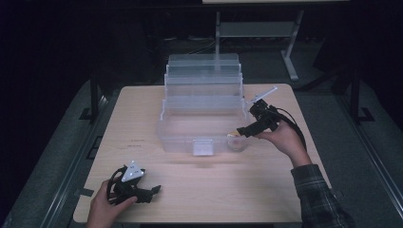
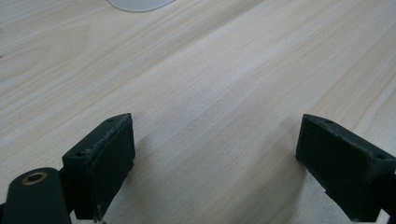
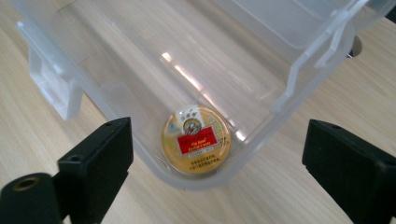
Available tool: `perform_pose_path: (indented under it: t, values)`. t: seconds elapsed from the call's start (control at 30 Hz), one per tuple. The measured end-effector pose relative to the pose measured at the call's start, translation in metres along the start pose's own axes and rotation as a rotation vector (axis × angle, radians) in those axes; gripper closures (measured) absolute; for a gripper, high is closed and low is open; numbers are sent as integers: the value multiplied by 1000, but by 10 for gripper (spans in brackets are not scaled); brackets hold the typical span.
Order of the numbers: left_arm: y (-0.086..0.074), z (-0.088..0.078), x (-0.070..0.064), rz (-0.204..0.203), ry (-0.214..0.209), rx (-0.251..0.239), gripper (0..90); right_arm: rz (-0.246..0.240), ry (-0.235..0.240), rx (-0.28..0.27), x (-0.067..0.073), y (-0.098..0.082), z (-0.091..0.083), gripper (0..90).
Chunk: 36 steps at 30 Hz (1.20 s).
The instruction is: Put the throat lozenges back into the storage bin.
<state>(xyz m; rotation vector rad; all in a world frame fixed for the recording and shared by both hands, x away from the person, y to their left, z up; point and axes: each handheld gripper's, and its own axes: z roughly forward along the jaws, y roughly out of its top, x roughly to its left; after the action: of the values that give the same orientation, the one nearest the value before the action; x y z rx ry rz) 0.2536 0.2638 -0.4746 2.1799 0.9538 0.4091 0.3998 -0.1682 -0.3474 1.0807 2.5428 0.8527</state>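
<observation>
Two grippers work at one table [image 1: 199,194]. Nearest, the left gripper [image 1: 153,192] rests on the wood, jaws spread wide with nothing between them. Farther off, the right gripper [image 1: 243,131] hovers released over one clear plastic box [image 1: 190,137], where one round gold tin [image 3: 196,140] (red label) lies flat in the corner.

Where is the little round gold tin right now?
The gold tin lies flat on the floor of the clear plastic box, in its front right corner in the high view, just below the open right gripper.
</observation>
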Motion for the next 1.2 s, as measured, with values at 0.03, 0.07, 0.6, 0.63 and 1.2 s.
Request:
perform_pose_path:
  t: [0.03,0.07,0.6,0.63,1.2]
  values:
    - [0,0,0,0,0,0,107,3,-1,-1,0,-2,-1,77]
    - [0,0,0,0,0,0,108,3,-1,-1,0,-2,-1,77]
    - [0,0,0,1,0,0,108,40,-17,-16,-4,-42,-11,31]
    - [0,0,0,0,0,0,107,44,-17,-16,-4,-44,-11,31]
    - [0,0,0,1,0,0,108,93,-27,-23,-5,-91,-6,4]
